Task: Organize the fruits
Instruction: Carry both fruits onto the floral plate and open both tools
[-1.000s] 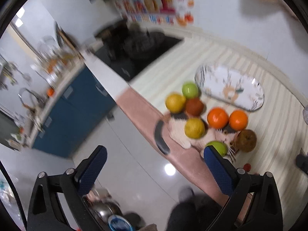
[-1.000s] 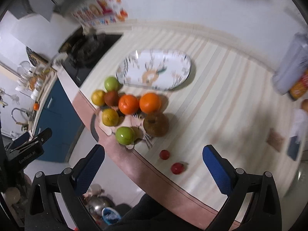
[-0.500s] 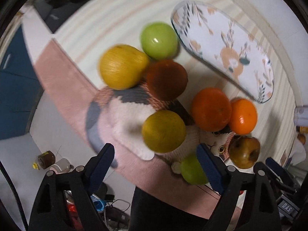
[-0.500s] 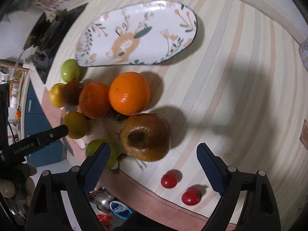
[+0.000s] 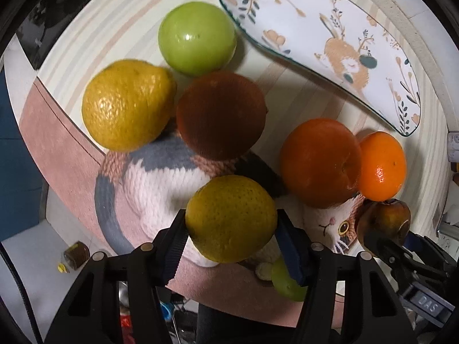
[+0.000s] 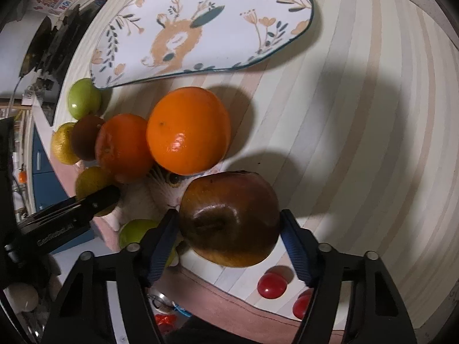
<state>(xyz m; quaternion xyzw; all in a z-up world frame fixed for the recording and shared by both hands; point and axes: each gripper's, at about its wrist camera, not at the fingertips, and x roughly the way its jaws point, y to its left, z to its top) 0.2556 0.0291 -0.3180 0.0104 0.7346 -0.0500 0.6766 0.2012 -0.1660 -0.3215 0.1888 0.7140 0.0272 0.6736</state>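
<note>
Both grippers have dropped onto the fruit pile with jaws just closing — the left gripper (image 5: 231,239) hugging a yellow-green citrus (image 5: 231,218), the right gripper (image 6: 228,239) a brown apple (image 6: 229,219) — ready for lifting toward the deer-print plate (image 6: 229,28) beyond, on the striped counter (image 6: 358,143).

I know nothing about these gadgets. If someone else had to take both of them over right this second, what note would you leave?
Left hand-held gripper: jaws have just been closing, pads against the yellow-green citrus on the cat-shaped mat.
Right hand-held gripper: jaws have just been closing around the brown apple, pads at its sides.
Floral plate: empty, beyond the fruit pile.
Waiting: two oranges, green apple, yellow citrus, brown fruit, two small red fruits.
Done: nothing on the plate yet.
Left: lift both fruits, probably onto the plate, then the rest.
</note>
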